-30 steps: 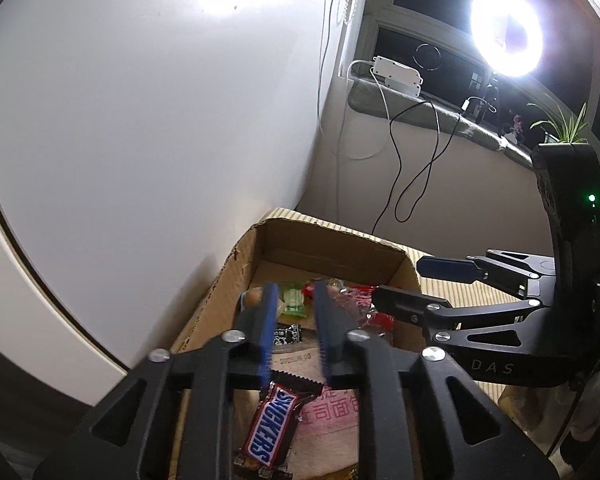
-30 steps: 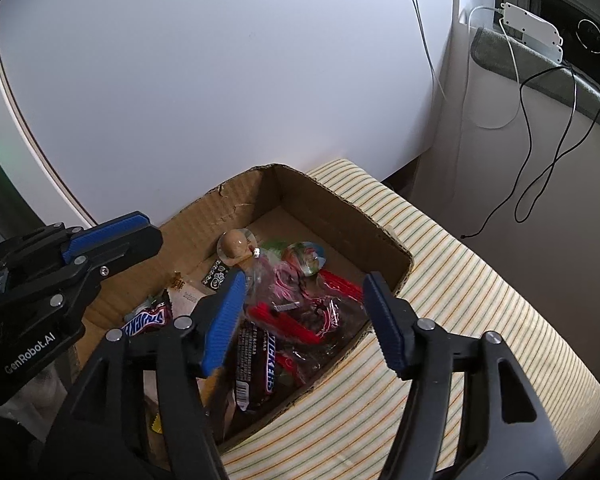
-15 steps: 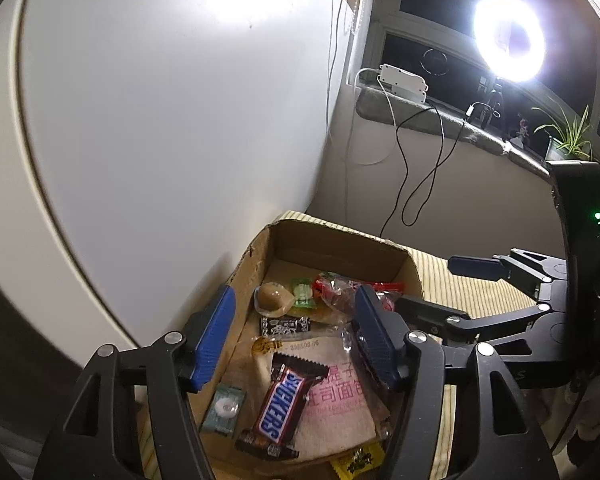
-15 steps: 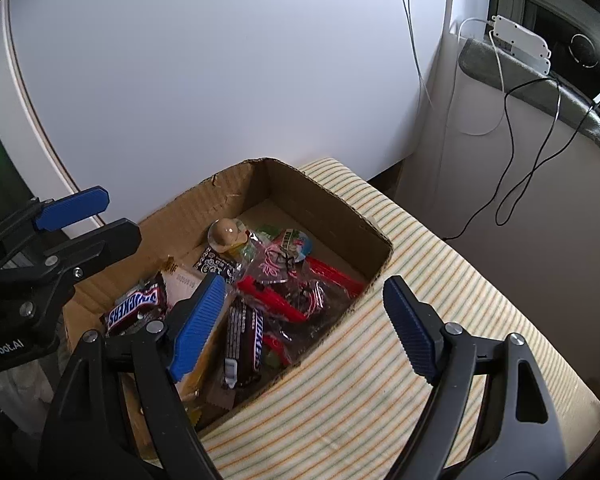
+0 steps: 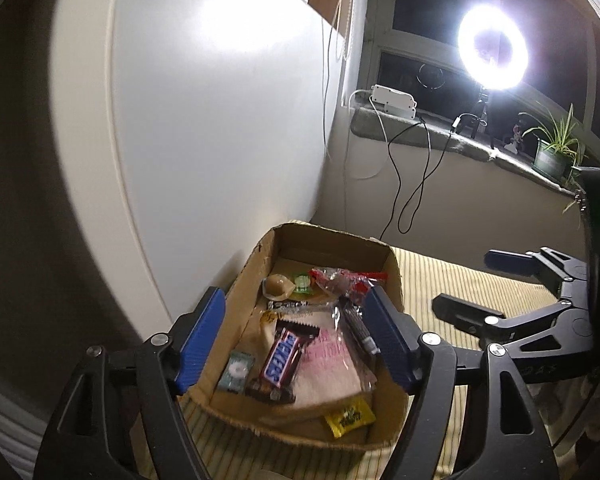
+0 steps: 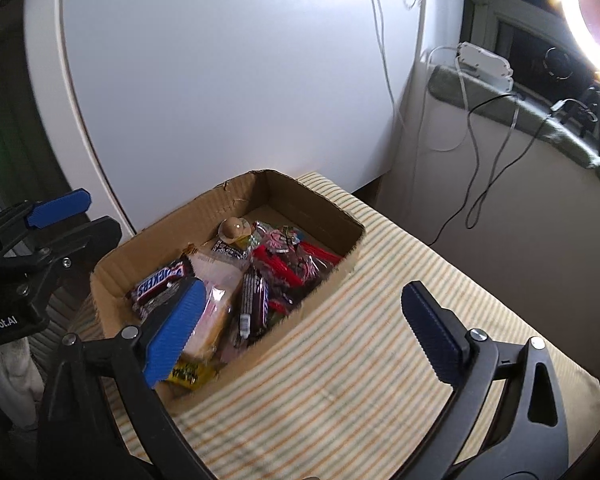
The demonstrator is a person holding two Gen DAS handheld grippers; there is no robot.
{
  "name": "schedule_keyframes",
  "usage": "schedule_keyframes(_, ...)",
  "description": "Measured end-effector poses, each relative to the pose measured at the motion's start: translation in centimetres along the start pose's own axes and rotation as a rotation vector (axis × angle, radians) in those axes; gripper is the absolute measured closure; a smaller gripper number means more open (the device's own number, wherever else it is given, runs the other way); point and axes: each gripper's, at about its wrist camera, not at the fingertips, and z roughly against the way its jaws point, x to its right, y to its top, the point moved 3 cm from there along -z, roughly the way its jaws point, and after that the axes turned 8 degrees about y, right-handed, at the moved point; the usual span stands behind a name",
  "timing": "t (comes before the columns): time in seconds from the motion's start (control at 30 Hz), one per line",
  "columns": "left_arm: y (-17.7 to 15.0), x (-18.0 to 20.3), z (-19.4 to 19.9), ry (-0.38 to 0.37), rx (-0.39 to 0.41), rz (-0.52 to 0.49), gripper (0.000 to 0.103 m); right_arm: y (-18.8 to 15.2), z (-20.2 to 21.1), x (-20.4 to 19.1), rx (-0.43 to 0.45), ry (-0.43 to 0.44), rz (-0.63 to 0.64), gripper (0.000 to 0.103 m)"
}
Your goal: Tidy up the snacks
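Right, both sets of tongs hang above the scene with nothing in them. The left tongs (image 5: 296,340) are spread wide, blue pads flanking the cardboard box (image 5: 392,268) from above, and the right tongs (image 6: 308,332) are spread just as wide, one pad over the box's near corner, the other over the striped cloth (image 6: 380,340) that covers the surface.

All the snacks sit inside that open box, which rests on the cloth, close to the big white panel (image 6: 220,80). Look in from the left wrist view: a Snickers bar (image 5: 280,358) lies diagonally near the front, partly on top of a pink-printed packet (image 5: 328,368). A small pale green sachet (image 5: 236,370) is just beside the bar on the wall side, and a yellow sachet (image 5: 350,416) lies in the near corner. Further back there is a round tan sweet in clear wrap (image 5: 276,285), a green-wrapped sweet (image 5: 302,282) touching it, a small black-and-white bar (image 5: 286,304) in front of them, and a crinkly clear bag with red sticks (image 5: 348,282) against the far right wall. A second dark bar (image 6: 254,302) lies lengthwise by the right wall, clearer from the right wrist view.

Beyond the box, a ring light (image 5: 492,48) blazes over the windowsill, with a white power strip (image 5: 394,102) and a potted plant (image 5: 552,148) on the ledge.
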Motion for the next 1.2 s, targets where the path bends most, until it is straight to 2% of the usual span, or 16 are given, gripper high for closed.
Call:
schedule_keyframes(0.03,-0.2,0.0,0.5,0.000,0.005,0.001,0.030,-0.3,0.7,-0.2,0.011,-0.004,0.000,0.003)
schedule_keyframes(0.1,-0.6,0.0,1.5,-0.006,0.014,0.004,0.023,-1.0,1.9,-0.6,0.030,-0.018,0.000,0.002)
schedule_keyframes(0.23,-1.5,0.2,3.3,0.018,0.036,-0.005,0.023,-2.3,4.1,-1.2,0.071,-0.061,0.002,0.000)
schedule_keyframes(0.5,-3.4,0.1,5.1,0.028,0.025,0.010,0.022,-5.4,7.0,-2.3,0.119,-0.121,-0.025,0.000)
schedule_keyframes(0.8,-4.7,0.5,5.8,0.043,0.009,-0.009,0.022,-7.7,7.9,-2.5,0.099,-0.133,-0.049,0.000)
schedule_keyframes(1.2,-4.9,1.2,6.7,0.034,0.023,-0.020,0.022,-8.5,9.1,-2.4,0.107,-0.125,-0.067,0.000)
